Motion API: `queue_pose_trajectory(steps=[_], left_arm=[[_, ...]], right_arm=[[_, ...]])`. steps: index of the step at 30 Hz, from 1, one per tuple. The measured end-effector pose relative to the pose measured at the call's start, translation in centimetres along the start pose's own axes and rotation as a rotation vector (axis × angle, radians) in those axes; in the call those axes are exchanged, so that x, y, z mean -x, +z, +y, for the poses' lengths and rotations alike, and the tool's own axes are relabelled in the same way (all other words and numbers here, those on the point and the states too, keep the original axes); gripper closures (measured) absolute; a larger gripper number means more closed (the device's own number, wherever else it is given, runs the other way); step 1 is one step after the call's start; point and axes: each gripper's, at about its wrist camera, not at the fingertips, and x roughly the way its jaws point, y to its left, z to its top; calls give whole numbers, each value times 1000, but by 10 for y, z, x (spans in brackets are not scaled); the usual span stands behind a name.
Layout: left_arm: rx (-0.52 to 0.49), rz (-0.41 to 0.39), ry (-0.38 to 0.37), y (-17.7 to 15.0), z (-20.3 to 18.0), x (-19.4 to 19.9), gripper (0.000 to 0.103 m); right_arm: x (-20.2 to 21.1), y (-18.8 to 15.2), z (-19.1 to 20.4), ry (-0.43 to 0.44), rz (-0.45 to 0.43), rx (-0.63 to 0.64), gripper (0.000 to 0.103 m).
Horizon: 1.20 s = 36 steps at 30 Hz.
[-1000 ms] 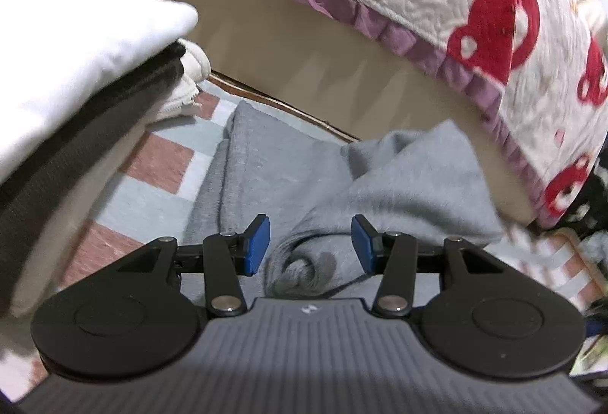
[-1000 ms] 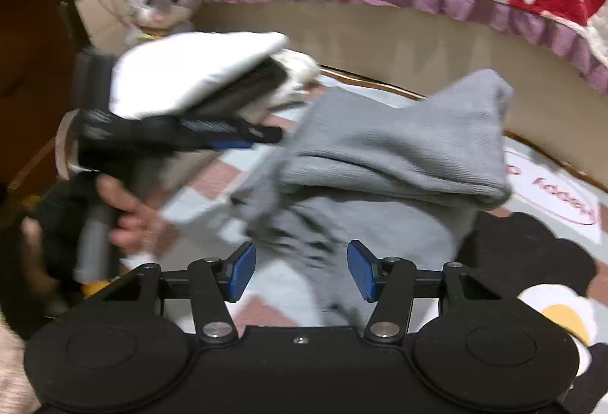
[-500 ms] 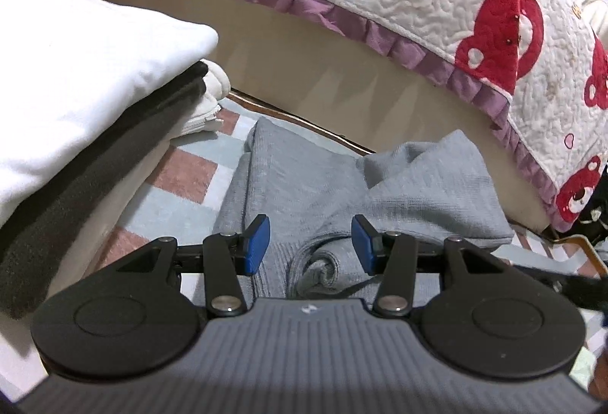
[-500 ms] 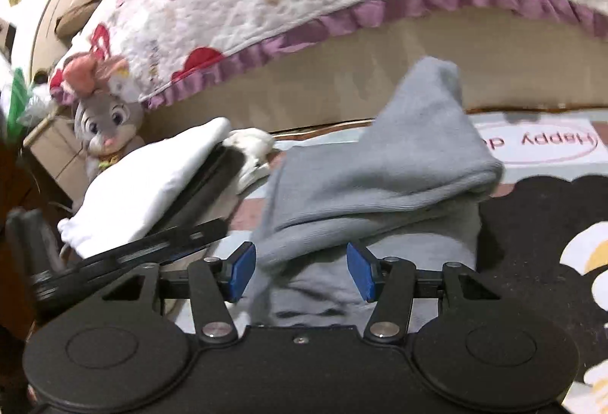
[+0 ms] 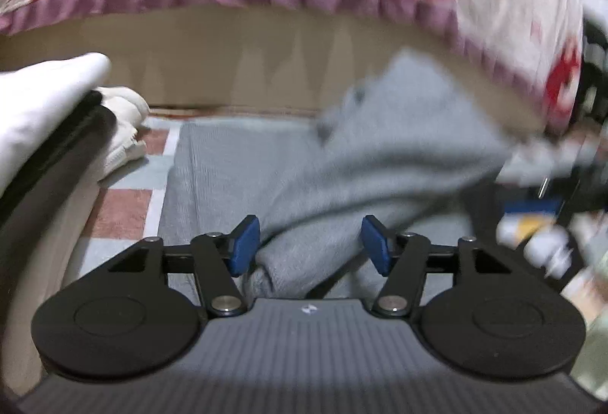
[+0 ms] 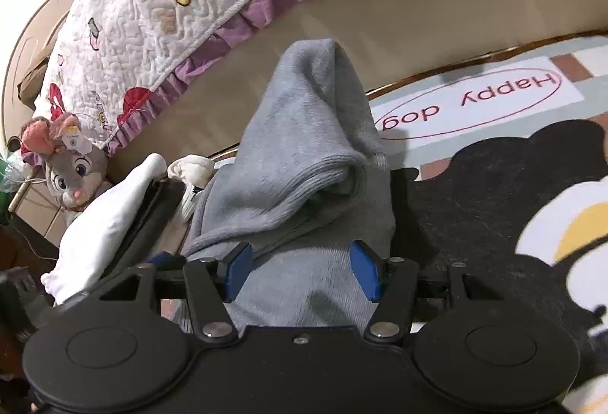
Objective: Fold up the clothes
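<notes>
Crowding your left: stacked white pillow [image 5: 41, 98]; both grippers [image 5: 311, 250] [image 6: 301, 269] spread wide, grey garment [image 6: 304, 155] between the pads.

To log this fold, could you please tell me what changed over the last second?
Both cameras swung, the left one now blurred. The left tongs opened wider over the grey garment; the right tongs closed in on it. Nothing was gripped. The white stack stayed put.
</notes>
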Motion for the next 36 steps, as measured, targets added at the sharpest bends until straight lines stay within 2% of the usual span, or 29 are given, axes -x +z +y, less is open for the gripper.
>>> queue_pose_trajectory(steps=[3, 6, 9, 12, 14, 17, 21, 22, 23, 26, 29, 31, 33, 34, 35, 36], left_arm=[[40, 1, -21, -7, 6, -10, 43], [64, -37, -55, -8, 16, -5, 42], [68, -52, -78, -9, 19, -7, 40], [55, -54, -88, -13, 16, -14, 30], [29, -47, -62, -15, 11, -17, 26], [-14, -34, -14, -16, 2, -21, 25], [-33, -39, 0, -13, 4, -25, 23], [-38, -40, 4, -12, 4, -27, 23], [-43, -41, 7, -12, 4, -28, 23], [-57, -45, 18, -10, 5, -31, 23], [-72, -48, 29, -7, 6, -34, 22], [-29, -57, -19, -5, 11, -35, 22], [23, -58, -97, -4, 12, -36, 29], [21, -49, -106, -3, 10, -36, 55], [-14, -30, -75, 0, 5, -35, 84], [-14, -24, -58, 4, 4, -31, 84]], right_arm=[[-12, 6, -9, 54, 3, -14, 40], [-28, 16, -12, 85, 14, -18, 40], [-39, 23, -15, 87, 30, 9, 39], [-46, 27, -15, 89, 49, 88, 39], [-48, 28, -15, 89, 49, 113, 39], [-48, 31, -20, 110, 26, 70, 39], [-50, 37, -25, 129, -9, 32, 39], [-52, 39, -23, 129, -16, 46, 50], [-52, 42, -17, 134, -23, 86, 68], [-49, 56, 2, 161, -39, 202, 77], [-44, 80, 30, 203, -44, 307, 79], [-43, 92, 45, 218, -39, 356, 80], [-44, 100, 57, 227, -27, 397, 81], [-46, 103, 61, 229, -19, 418, 81], [-47, 105, 64, 228, -16, 433, 81], [-48, 108, 67, 228, -13, 449, 82]])
